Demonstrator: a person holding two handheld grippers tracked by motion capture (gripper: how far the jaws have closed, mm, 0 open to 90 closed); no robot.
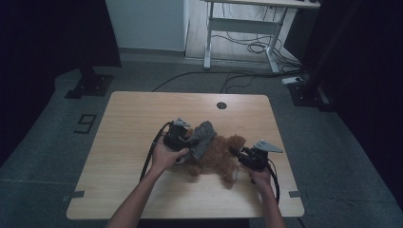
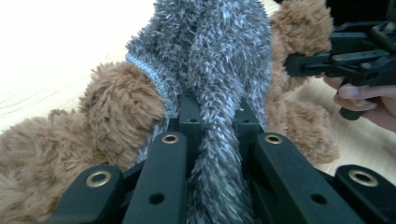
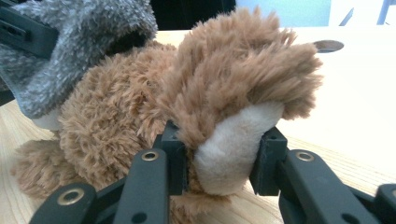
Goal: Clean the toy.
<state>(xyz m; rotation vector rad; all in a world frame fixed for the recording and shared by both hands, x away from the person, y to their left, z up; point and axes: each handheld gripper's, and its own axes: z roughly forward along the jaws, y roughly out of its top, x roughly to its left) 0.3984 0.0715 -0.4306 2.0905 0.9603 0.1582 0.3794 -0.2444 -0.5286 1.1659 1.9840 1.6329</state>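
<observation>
Where cables trail, wooden table (image 1: pixel 133 142), grey floor (image 1: pixel 43 152).

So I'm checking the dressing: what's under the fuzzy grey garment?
The fluffy brown plush toy's body lies under the fuzzy grey garment, a paw poking out. The left gripper pinches the garment; the covered torso stays hidden.

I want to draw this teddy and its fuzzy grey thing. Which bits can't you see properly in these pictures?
- The brown plush toy: its face; in the high view it is too small and dim, and the grey fuzzy cloth covers part of it.
- The cloth's lower end: in the left gripper view it runs off the bottom edge between the left tool's jaws.
- The toy's pale part: in the right gripper view the right tool covers its sides.
</observation>
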